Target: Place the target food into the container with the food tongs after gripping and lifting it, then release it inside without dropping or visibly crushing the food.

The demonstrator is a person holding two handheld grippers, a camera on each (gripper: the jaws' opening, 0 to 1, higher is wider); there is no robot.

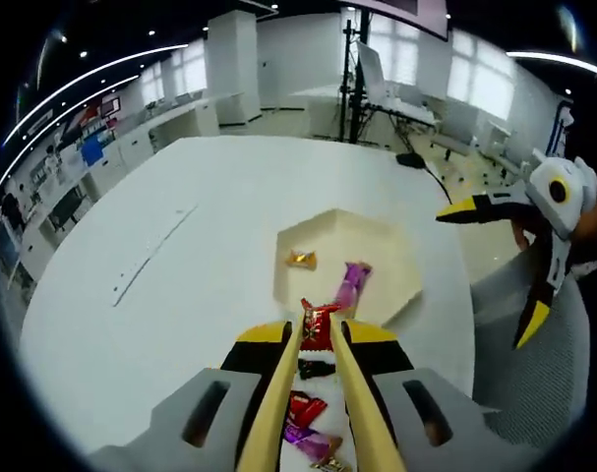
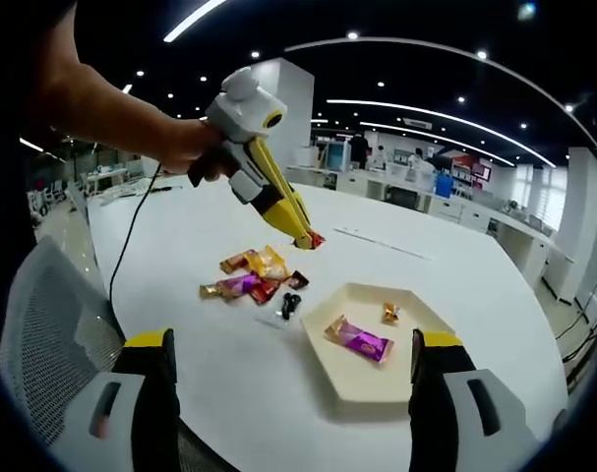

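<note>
Gripping a red candy (image 1: 318, 323) aloft, the left tongs (image 1: 321, 317) near the tray (image 2: 349, 379), holding two; right tongs (image 2: 290, 356) gape empty; pile (image 2: 251, 277) remains.

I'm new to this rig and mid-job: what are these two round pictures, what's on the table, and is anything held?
A person holds a tool with tongs in each hand; each carries a camera looking along its own tongs. In the left gripper view, the left tongs are shut on a red candy; the right gripper view shows them from outside. The right tongs are open and empty. On the white table sits a tray holding a purple candy and a gold candy. Beside it lies a candy pile.
</note>
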